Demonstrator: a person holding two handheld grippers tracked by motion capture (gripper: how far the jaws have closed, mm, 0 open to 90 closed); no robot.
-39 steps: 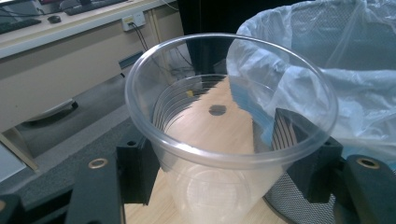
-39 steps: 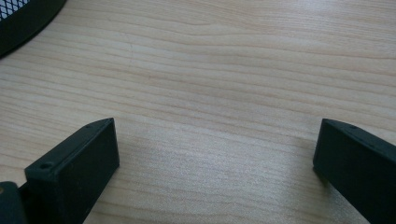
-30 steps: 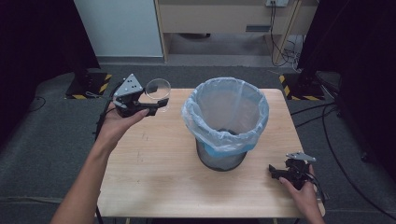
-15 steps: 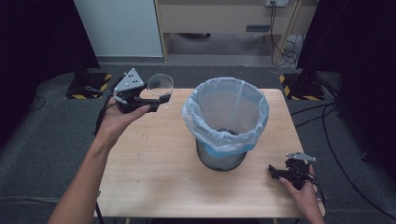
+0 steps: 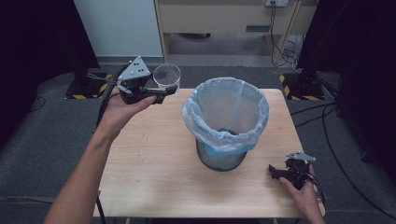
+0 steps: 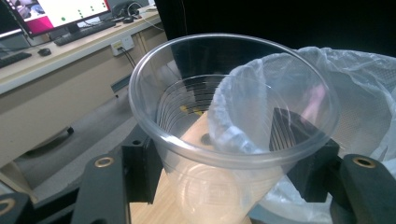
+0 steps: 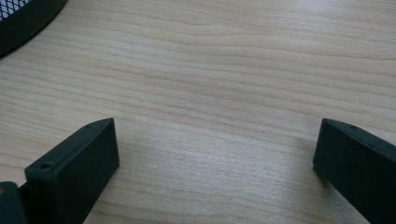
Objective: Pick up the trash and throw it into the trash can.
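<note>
One clear plastic cup [image 5: 166,78] sits clamped in my left gripper [image 5: 159,92], held in the air above the table's [image 5: 154,158] far left corner, beside the lined bin [image 5: 225,122].

From the high view I see the cup as a small see-through ring, upright, well apart from the bin's pale blue liner [image 5: 219,137]. My left gripper view brings it close: a rolled rim, fine ribs down the wall, and both black pads pressing its sides, with the liner showing through the plastic. My right gripper [image 5: 286,171] rests near the table's right front corner; its own view shows the jaws standing wide apart over bare wood, holding nothing.
</note>
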